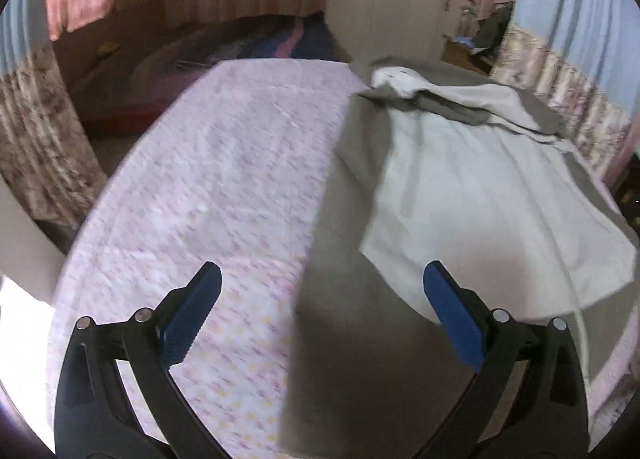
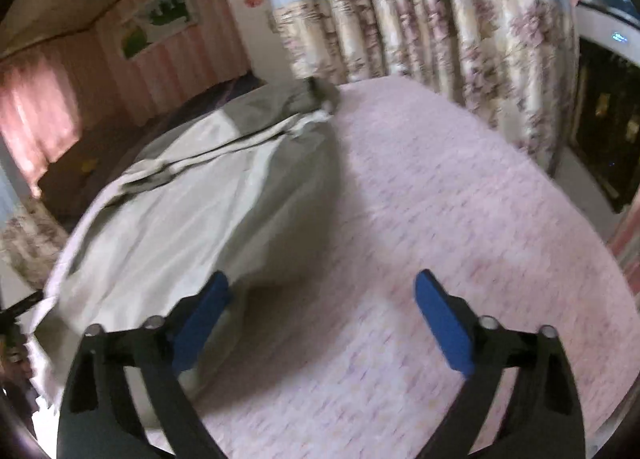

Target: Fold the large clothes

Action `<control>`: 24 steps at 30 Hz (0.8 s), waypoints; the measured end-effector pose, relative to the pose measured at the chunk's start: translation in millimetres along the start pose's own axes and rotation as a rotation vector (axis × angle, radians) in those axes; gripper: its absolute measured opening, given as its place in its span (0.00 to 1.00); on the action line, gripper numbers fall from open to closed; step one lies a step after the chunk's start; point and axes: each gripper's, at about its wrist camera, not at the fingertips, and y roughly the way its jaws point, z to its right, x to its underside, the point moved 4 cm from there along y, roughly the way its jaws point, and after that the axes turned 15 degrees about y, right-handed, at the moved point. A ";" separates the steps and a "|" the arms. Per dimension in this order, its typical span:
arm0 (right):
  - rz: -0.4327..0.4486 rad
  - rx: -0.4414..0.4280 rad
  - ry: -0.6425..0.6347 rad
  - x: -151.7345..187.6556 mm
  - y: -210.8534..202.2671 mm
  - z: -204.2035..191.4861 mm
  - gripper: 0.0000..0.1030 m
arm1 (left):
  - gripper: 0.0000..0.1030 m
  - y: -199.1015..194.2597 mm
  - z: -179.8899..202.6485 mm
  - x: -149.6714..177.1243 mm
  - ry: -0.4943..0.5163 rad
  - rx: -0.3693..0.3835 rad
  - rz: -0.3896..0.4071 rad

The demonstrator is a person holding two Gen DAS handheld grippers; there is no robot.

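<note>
Both wrist views are dim and soft, lit by muted indoor daylight filtered through the curtains. The one blown-out patch is a white glare at the lower left edge of the left wrist view. Motion blur smears the patterned bed cover, so its print reads as streaks, and blurs the grey-and-white garment, most of all near the bed's edges. A broad soft shadow lies on the garment toward the near edge of the bed in the left wrist view, and another falls beside its fold in the right wrist view. Fisheye distortion bows the bed's edges and the walls, and black vignetting fills the corners. Colours look washed, slightly pink.
</note>
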 end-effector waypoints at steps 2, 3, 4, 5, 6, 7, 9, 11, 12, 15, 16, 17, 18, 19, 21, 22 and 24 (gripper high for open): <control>-0.048 -0.041 -0.044 15.3 -0.4 -9.5 0.86 | 0.97 2.8 7.7 2.2 -0.005 0.051 0.010; -0.072 -0.054 -0.058 22.5 1.7 -13.3 0.85 | 0.97 4.9 12.8 3.2 -0.006 0.074 0.014; -0.103 -0.073 -0.075 31.5 7.8 -18.8 0.79 | 0.97 6.8 19.5 3.5 -0.004 0.094 0.019; -0.125 -0.085 -0.085 36.7 13.0 -23.2 0.68 | 0.97 8.5 24.6 4.1 -0.001 0.114 0.024; -0.145 -0.100 -0.093 39.3 18.0 -27.6 0.62 | 0.97 11.8 30.8 4.3 0.006 0.140 0.026; -0.173 -0.128 -0.105 42.3 27.3 -35.3 0.52 | 0.94 15.2 35.6 4.7 0.009 0.158 0.023; -0.202 -0.168 -0.121 43.4 45.9 -49.0 0.42 | 0.85 24.8 45.6 5.4 0.008 0.215 0.008; -0.194 -0.195 -0.133 39.4 57.7 -62.1 0.33 | 0.70 36.4 55.1 3.9 0.005 0.264 -0.017; -0.187 -0.211 -0.141 37.6 59.5 -66.7 0.27 | 0.63 38.4 59.3 2.8 0.010 0.269 -0.023; -0.112 -0.239 -0.204 21.4 54.2 -87.8 0.18 | 0.02 43.8 80.5 -1.7 0.012 0.358 -0.038; -0.083 -0.247 -0.225 13.1 46.7 -95.4 0.17 | 0.00 45.5 87.0 -2.6 0.004 0.383 -0.043; -0.062 -0.249 -0.246 7.5 38.3 -100.2 0.16 | 0.00 46.7 98.6 -3.9 0.007 0.401 -0.047; -0.039 -0.246 -0.268 1.1 27.9 -103.7 0.15 | 0.00 45.6 112.1 -5.2 0.016 0.412 -0.046; -0.011 -0.238 -0.291 -7.8 13.7 -106.0 0.14 | 0.00 42.9 124.8 -6.1 0.022 0.433 -0.042; 0.043 -0.206 -0.322 -27.4 -14.9 -106.8 0.10 | 0.00 31.1 158.7 -8.5 0.049 0.488 -0.023; 0.060 -0.193 -0.326 -35.5 -24.0 -106.2 0.09 | 0.00 25.2 171.8 -10.9 0.067 0.494 -0.010; 0.105 -0.166 -0.325 -56.2 -42.4 -102.6 0.08 | 0.00 11.3 197.4 -17.1 0.098 0.519 0.019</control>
